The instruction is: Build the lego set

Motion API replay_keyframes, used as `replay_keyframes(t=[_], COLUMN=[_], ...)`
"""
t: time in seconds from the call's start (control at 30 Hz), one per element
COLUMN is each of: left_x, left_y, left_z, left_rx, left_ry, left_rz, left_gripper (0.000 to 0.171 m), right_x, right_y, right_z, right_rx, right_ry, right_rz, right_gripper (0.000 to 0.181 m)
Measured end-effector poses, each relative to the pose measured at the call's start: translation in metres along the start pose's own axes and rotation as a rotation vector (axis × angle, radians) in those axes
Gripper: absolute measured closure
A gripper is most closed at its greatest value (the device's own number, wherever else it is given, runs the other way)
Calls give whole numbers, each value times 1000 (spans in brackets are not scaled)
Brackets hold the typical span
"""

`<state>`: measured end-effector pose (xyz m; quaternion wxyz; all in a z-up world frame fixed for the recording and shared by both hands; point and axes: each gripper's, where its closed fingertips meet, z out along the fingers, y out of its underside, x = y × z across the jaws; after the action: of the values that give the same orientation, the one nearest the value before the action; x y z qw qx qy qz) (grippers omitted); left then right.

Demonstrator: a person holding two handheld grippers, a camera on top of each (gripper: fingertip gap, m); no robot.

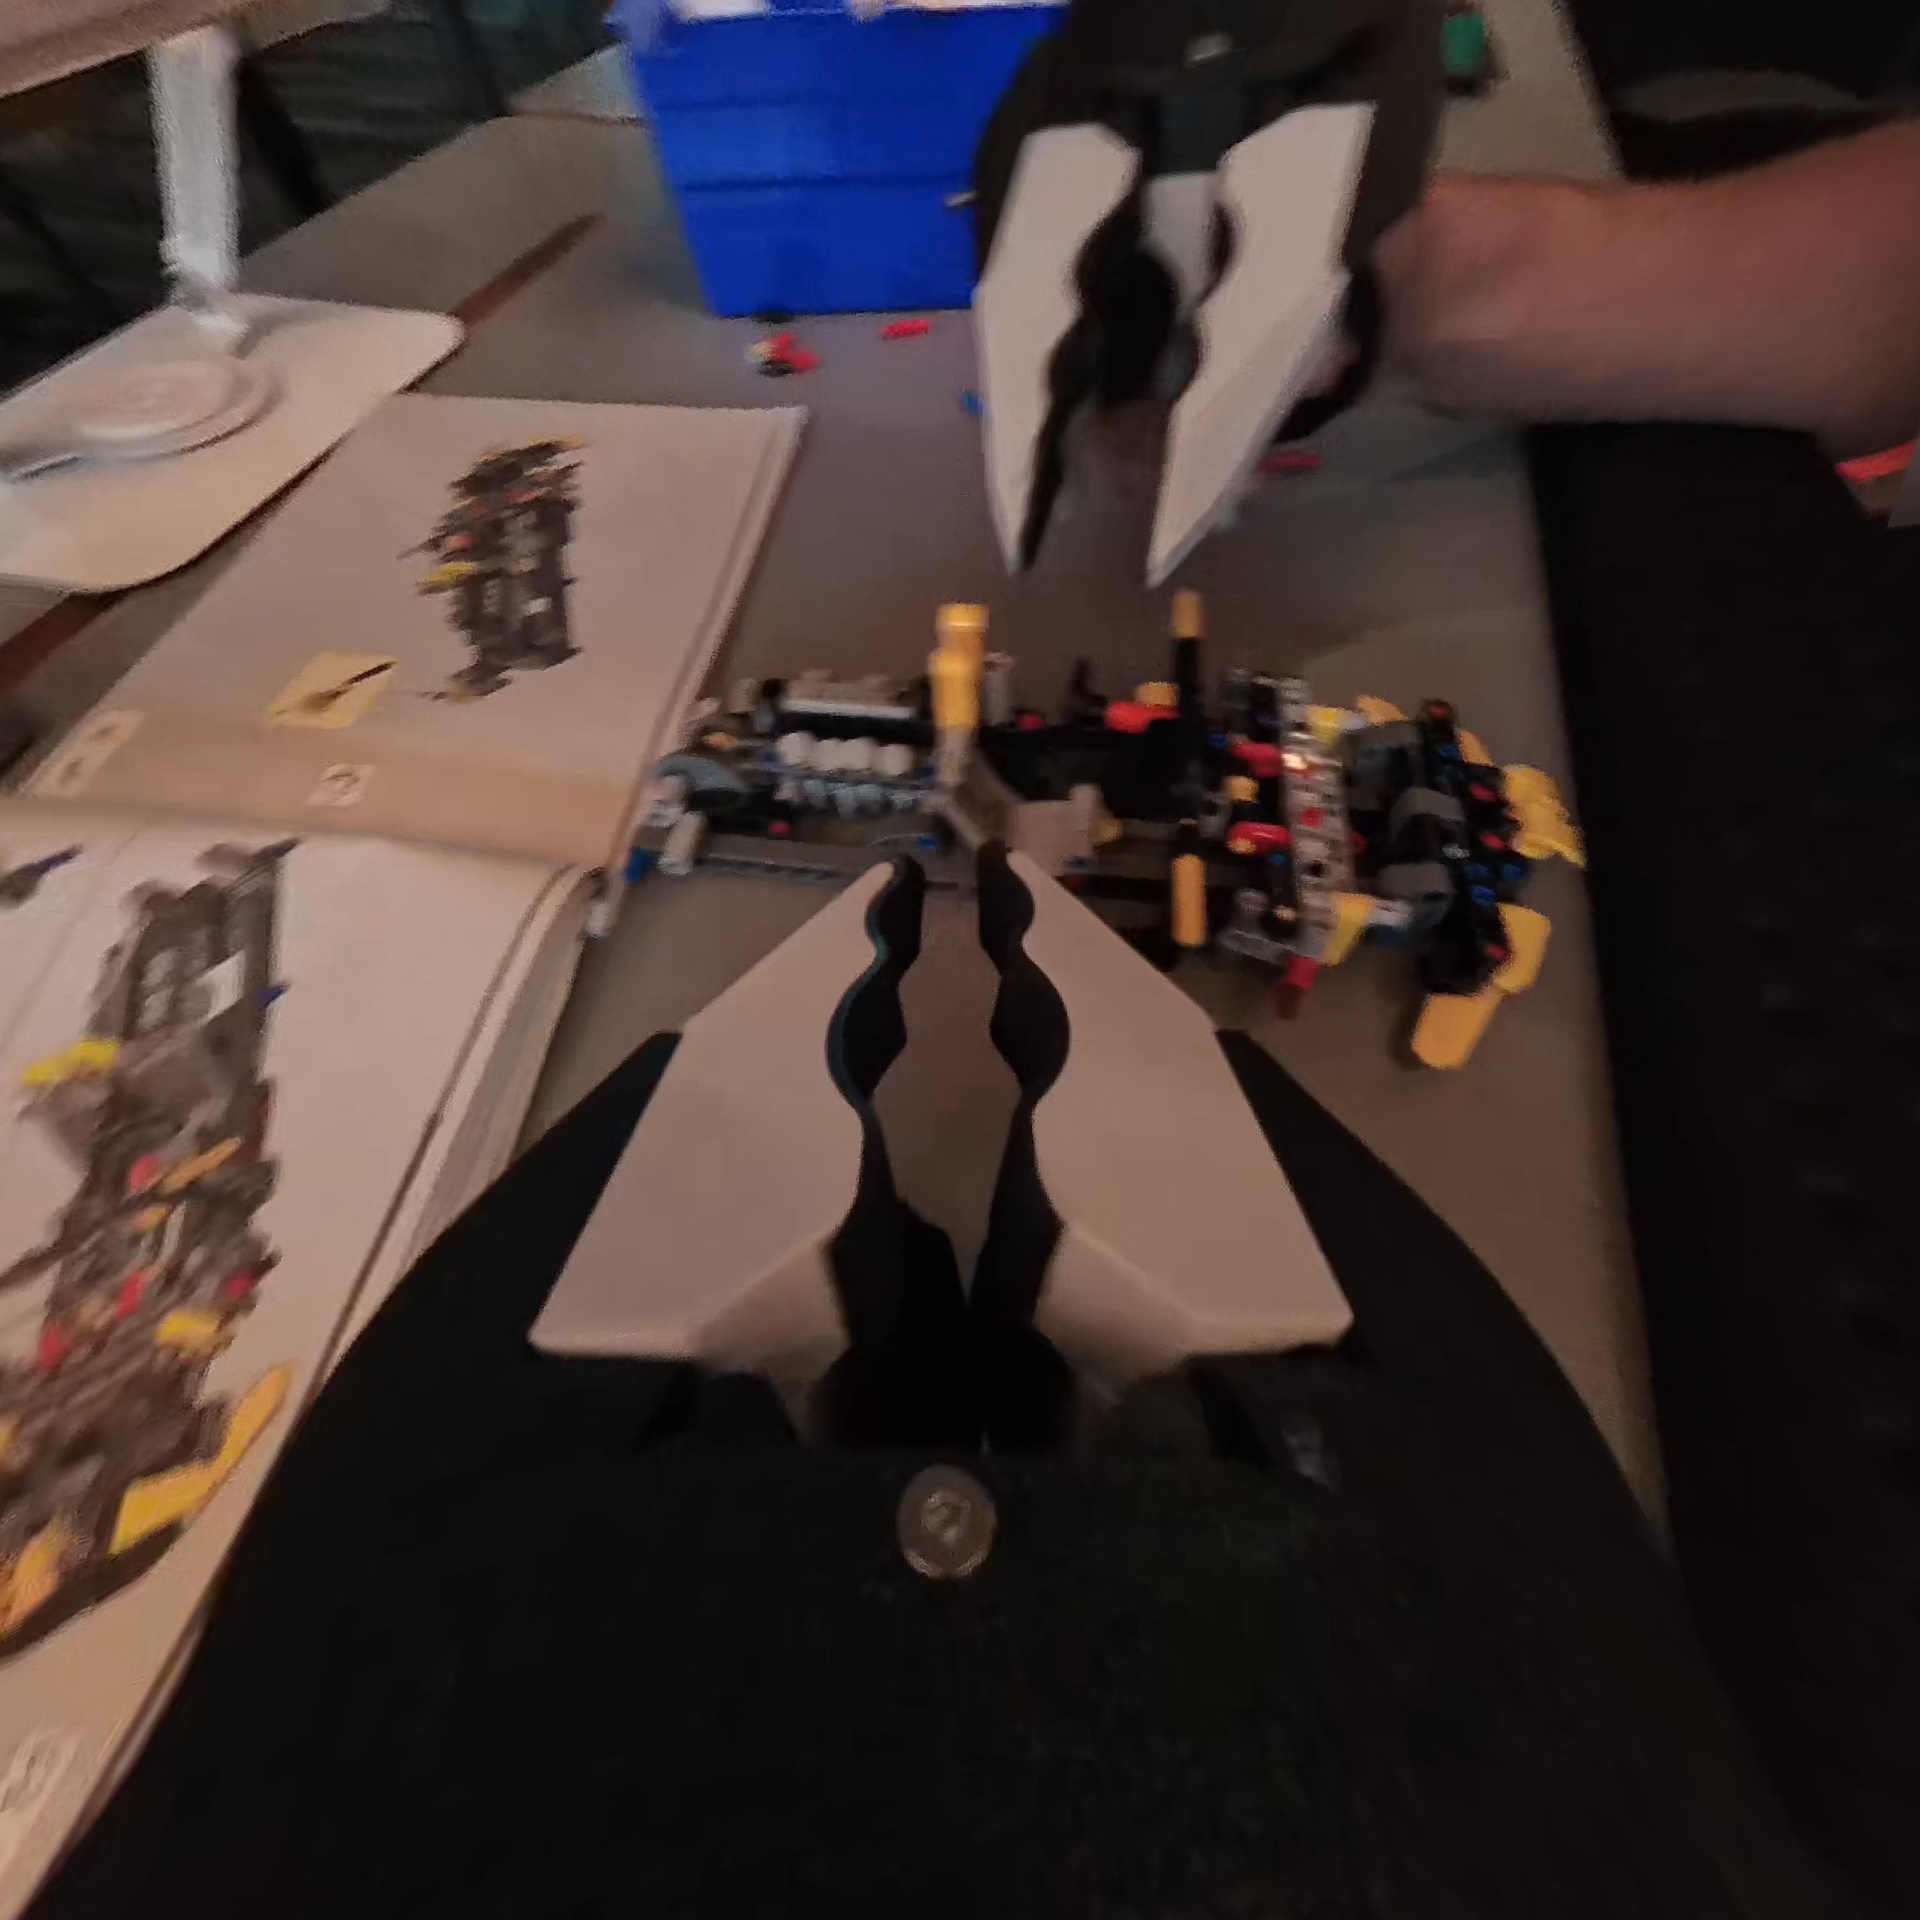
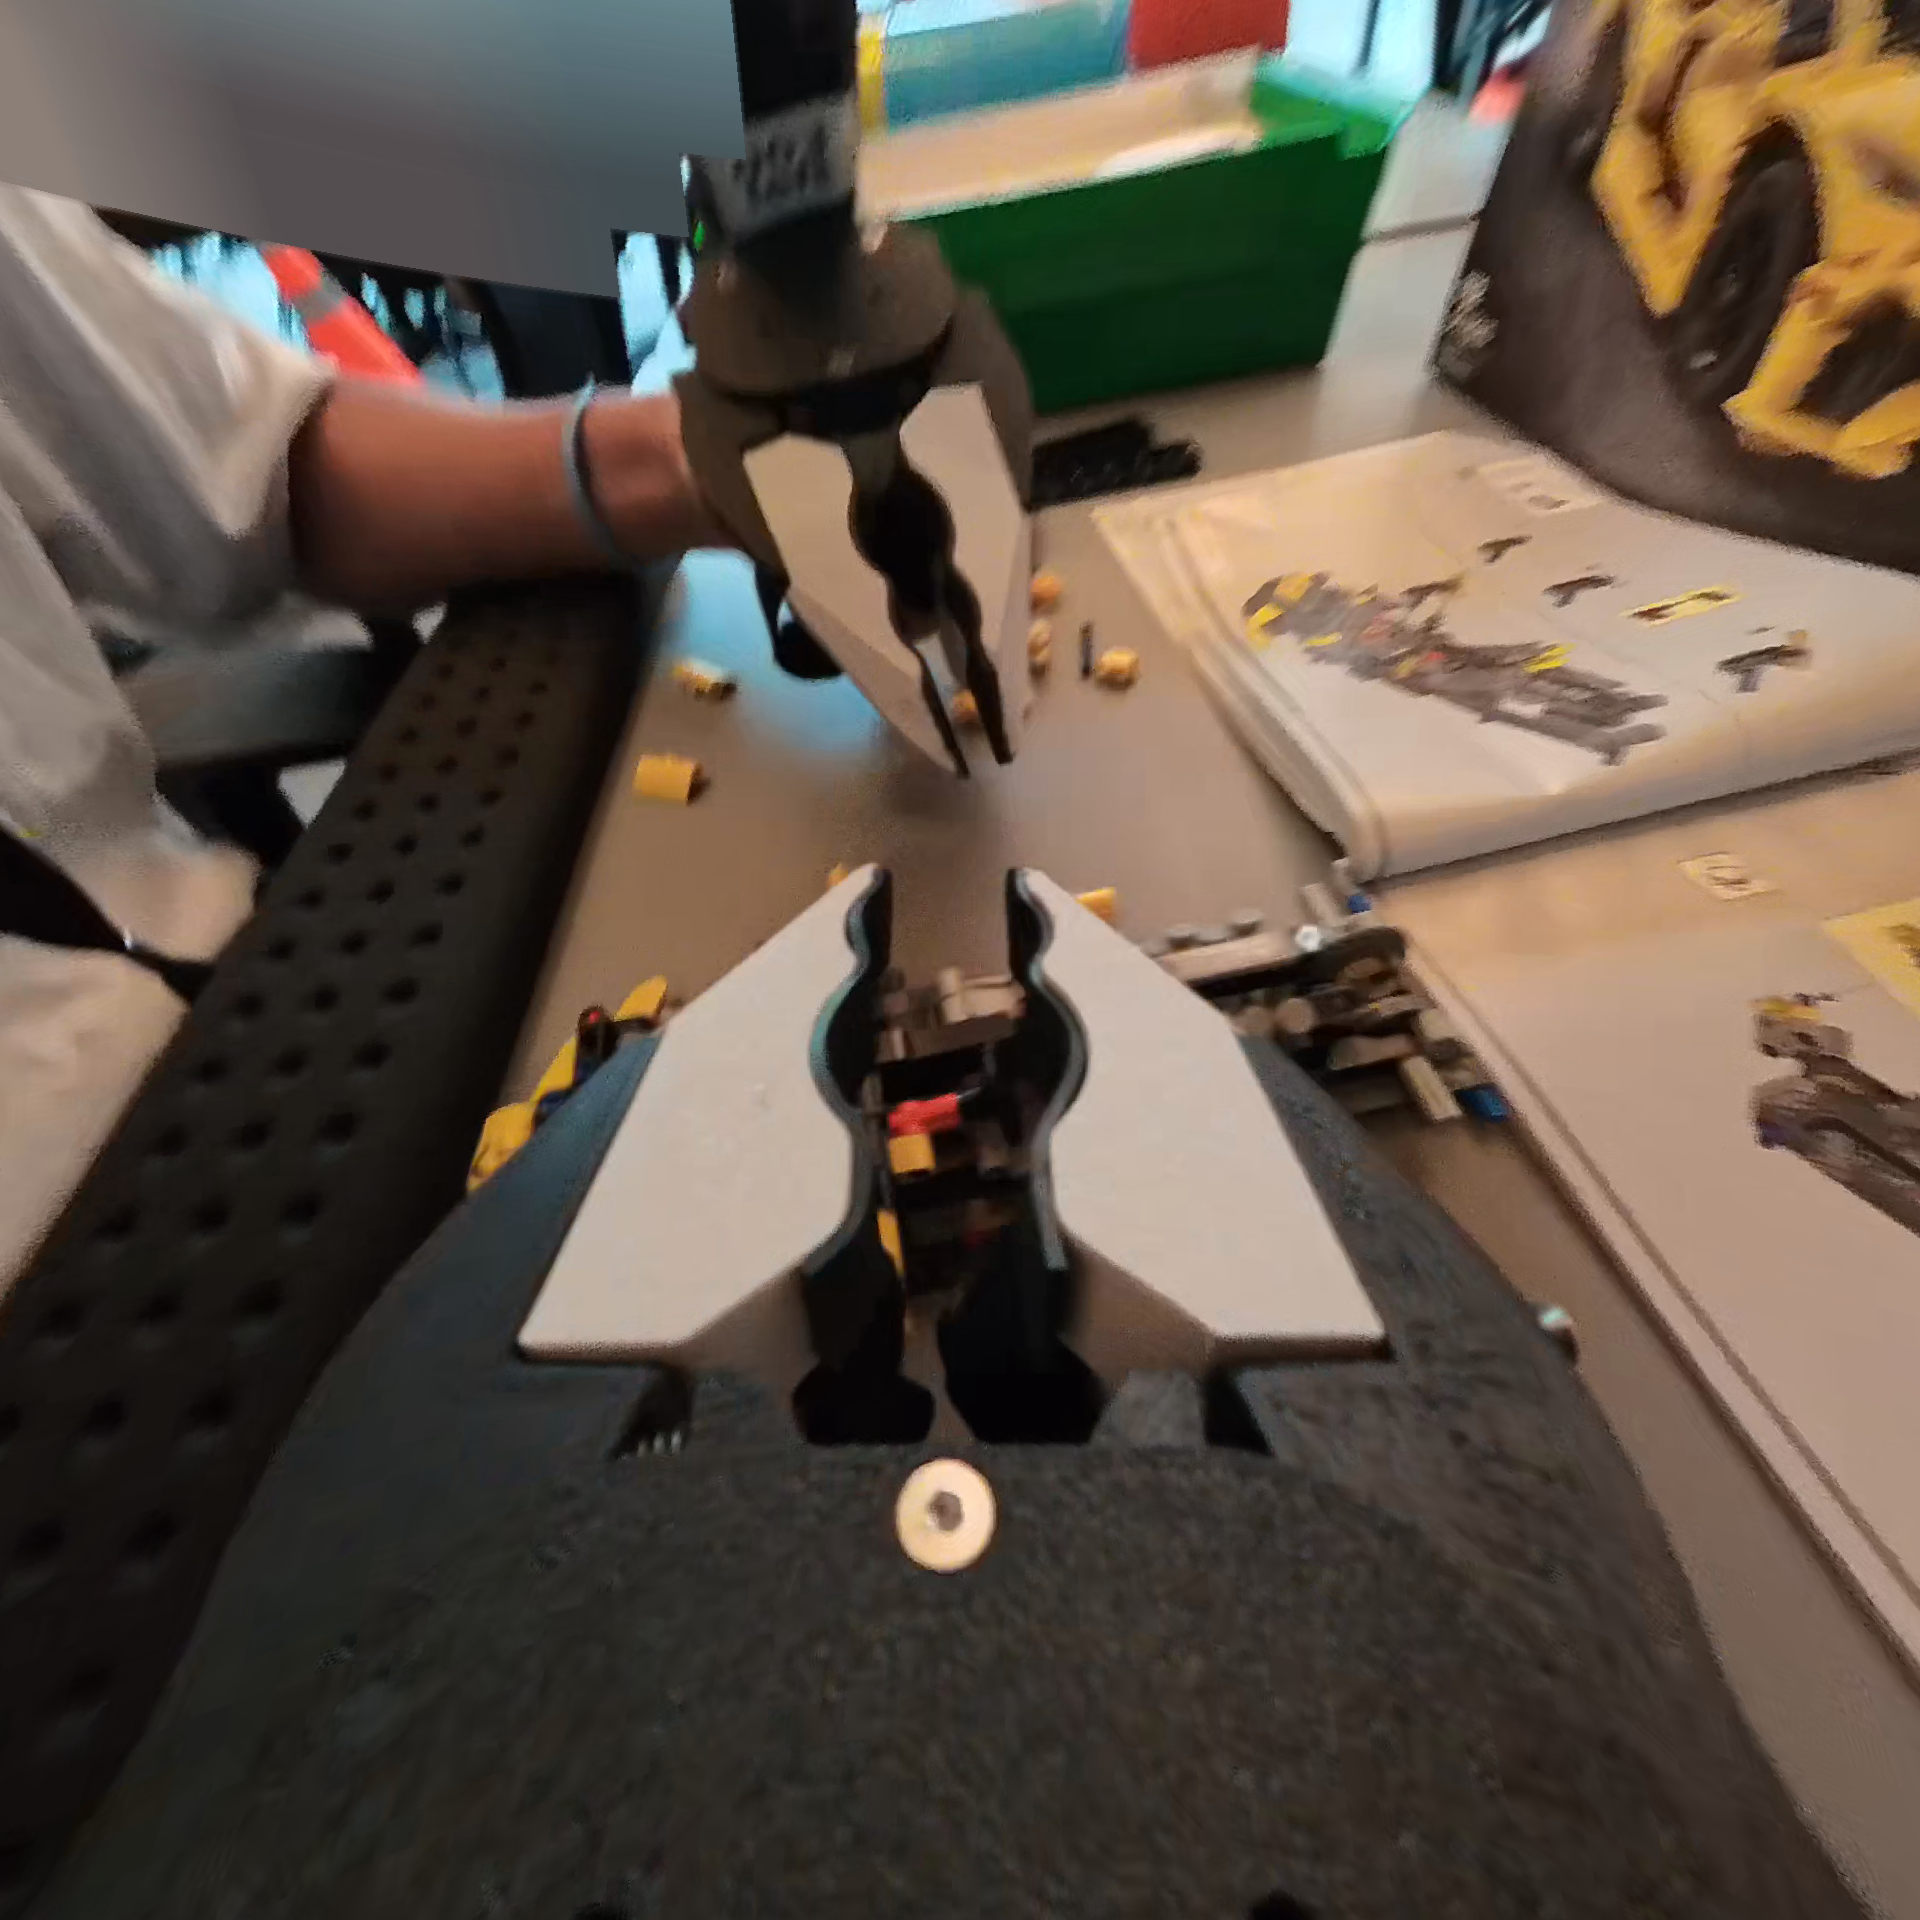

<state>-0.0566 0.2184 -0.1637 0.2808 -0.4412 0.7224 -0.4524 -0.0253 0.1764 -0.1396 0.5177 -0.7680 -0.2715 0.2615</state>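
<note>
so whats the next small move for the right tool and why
Probably lower the right tool onto the lego chassis and close. It looks open and empty, hanging just above the build, whose parts show between its fingers. The left tool also looks empty, narrowly open beside the chassis.

Both views motion-blurred: instruction booklet [image 1: 436,665] drawings unreadable, loose bits near the table's [image 1: 894,540] far edge by the blue bin [image 1: 821,177] too small to identify. Right wrist view: the right gripper [image 2: 948,883] body covers most of the lego model [image 2: 940,1101], only a strip showing between the fingers. Set box [image 2: 1714,239] and green bin [image 2: 1164,260] cut off by frame edges; the bin's contents are smeared.
</note>
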Motion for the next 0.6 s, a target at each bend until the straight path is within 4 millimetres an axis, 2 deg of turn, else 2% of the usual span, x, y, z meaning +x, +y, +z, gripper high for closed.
replay_keyframes(t=[0.1, 0.17, 0.23, 0.3, 0.47, 0.6], left_x=[-44, -72, -97, -112, -124, -117], left_y=[7, 17, 28, 30, 27, 29], left_z=[-7, -17, -33, -49, -69, -62], left_rx=[-3, -22, -36, -23, -8, -16], left_ry=[-194, -324, -450, -528, -634, -597], left_rz=[-178, -300, -373, -390, -342, -329], left_gripper=[150, 149, 149, 149, 150, 150], right_x=[32, 53, 72, 90, 115, 135], right_y=[-16, -19, -14, -4, 13, 31], right_z=[-19, -33, -44, -51, -62, -78], right_rx=[133, 199, 216, 207, 171, 57], right_ry=[128, 211, 280, 355, 472, 620], right_rz=[56, 96, 141, 171, 222, 262], right_gripper=[157, 156, 156, 156, 156, 156])
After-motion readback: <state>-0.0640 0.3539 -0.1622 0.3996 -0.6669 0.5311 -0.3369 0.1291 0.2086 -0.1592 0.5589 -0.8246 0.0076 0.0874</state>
